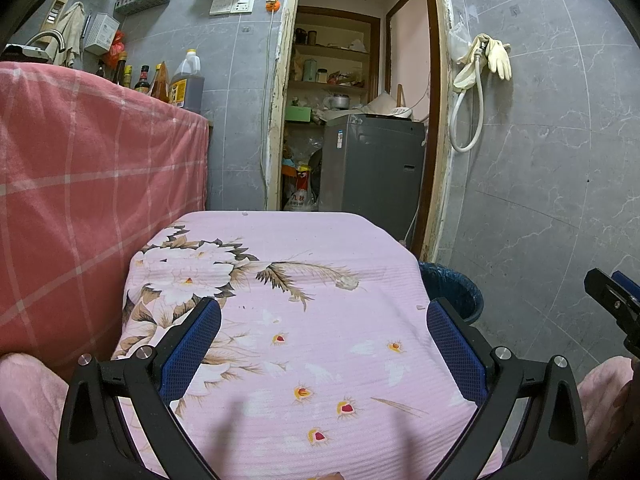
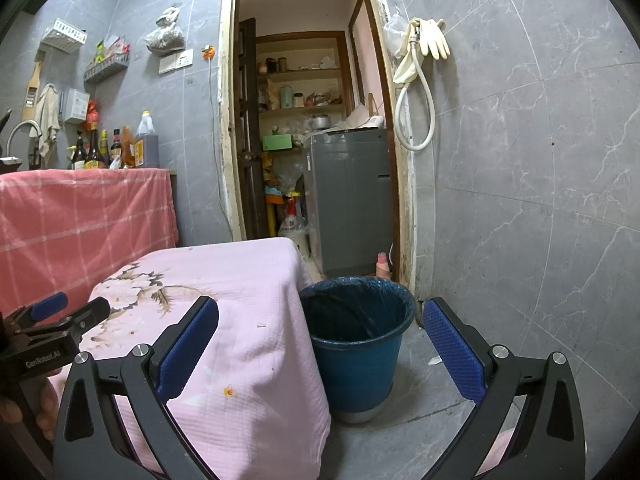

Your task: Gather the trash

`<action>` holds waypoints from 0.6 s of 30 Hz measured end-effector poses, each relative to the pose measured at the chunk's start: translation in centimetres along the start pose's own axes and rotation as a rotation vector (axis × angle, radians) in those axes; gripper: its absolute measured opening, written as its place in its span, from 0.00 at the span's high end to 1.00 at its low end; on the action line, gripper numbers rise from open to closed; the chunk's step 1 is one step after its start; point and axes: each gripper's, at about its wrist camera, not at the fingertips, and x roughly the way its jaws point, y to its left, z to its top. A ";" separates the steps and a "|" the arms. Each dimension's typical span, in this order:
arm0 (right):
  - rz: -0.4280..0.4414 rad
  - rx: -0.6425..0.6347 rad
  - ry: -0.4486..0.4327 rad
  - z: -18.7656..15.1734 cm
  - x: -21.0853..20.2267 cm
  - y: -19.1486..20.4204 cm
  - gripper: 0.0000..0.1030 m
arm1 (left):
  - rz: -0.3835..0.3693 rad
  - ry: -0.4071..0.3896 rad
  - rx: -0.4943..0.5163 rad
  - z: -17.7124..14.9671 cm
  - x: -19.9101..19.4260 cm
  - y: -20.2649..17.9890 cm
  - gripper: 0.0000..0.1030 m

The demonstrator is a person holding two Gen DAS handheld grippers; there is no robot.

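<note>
A blue bin lined with a dark bag stands on the floor right of a small table under a pink floral cloth. Its rim shows in the left wrist view. My left gripper is open and empty above the cloth. My right gripper is open and empty, level with the table's right edge and the bin. Small white scraps lie on the cloth and near its right edge in the left wrist view. A white scrap lies on the floor by the bin.
A counter under a red checked cloth with bottles stands to the left. A doorway behind holds a grey appliance and shelves. A grey tiled wall with a hose and gloves is on the right.
</note>
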 end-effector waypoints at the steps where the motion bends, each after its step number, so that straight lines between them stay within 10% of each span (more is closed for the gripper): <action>1: 0.000 0.000 0.000 0.0 0.0 0.0 0.00 | 0.001 -0.001 0.000 0.0 0.0 0.0 0.02; 18: -0.001 0.000 0.000 -0.1 0.0 0.2 0.00 | 0.027 -0.004 -0.007 0.0 -0.2 -0.4 0.02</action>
